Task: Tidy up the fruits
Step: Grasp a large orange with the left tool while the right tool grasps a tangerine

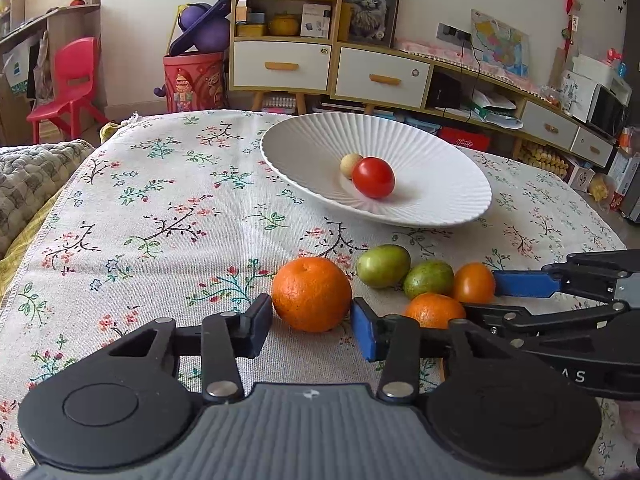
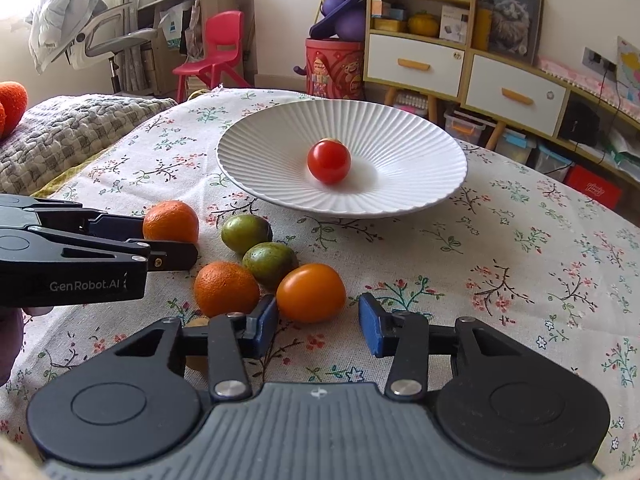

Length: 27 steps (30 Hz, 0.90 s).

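A white ribbed plate (image 1: 440,184) (image 2: 416,168) holds a red tomato (image 1: 373,177) (image 2: 329,161) and a small pale fruit (image 1: 349,165). On the floral cloth lie a large orange (image 1: 311,294) (image 2: 171,221), a second orange (image 1: 434,310) (image 2: 226,289), two green fruits (image 1: 383,266) (image 1: 428,279) (image 2: 246,234) (image 2: 270,262) and an orange tomato (image 1: 474,283) (image 2: 311,293). My left gripper (image 1: 312,326) is open with its tips on either side of the large orange. My right gripper (image 2: 318,326) is open just before the orange tomato.
A quilted grey blanket (image 2: 60,136) lies at the table's left edge. Behind the table stand a red chair (image 2: 218,52), a red bin (image 2: 334,68) and a wooden shelf unit with white drawers (image 2: 460,68). Floor clutter sits at the right.
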Available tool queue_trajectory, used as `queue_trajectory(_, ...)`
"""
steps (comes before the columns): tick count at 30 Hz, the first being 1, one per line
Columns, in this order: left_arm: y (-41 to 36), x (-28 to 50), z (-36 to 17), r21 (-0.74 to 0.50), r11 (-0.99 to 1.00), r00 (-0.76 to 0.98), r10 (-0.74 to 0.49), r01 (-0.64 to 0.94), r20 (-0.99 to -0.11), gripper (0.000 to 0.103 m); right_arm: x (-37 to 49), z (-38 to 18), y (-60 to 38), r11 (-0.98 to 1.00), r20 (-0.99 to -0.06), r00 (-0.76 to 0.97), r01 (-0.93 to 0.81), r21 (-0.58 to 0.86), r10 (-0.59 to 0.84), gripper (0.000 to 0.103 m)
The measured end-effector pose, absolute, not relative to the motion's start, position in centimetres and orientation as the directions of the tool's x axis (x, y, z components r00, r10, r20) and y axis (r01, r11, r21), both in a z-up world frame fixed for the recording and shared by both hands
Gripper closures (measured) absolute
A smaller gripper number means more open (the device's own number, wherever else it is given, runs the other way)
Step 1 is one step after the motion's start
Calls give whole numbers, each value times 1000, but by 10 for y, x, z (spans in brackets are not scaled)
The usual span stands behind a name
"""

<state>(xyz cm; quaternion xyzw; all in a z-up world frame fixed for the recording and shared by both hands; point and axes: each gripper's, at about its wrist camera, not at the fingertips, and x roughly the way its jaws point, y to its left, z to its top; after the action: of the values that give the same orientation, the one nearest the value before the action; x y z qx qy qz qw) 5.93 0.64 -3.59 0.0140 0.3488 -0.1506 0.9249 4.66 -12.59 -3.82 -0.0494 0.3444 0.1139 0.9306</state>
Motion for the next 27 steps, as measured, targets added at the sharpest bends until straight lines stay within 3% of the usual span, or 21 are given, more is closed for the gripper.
queue_trajectory(2,5,60,-36,-77,955,710,-265,286,-652,75,47,-36,-126,967,-654,732,-254,-2,191,70)
queue_trajectory(27,6,59,-24,-111,952,680,-283,286,-676,76,48,-29,-130,970,-656,726,-237,47,208,79)
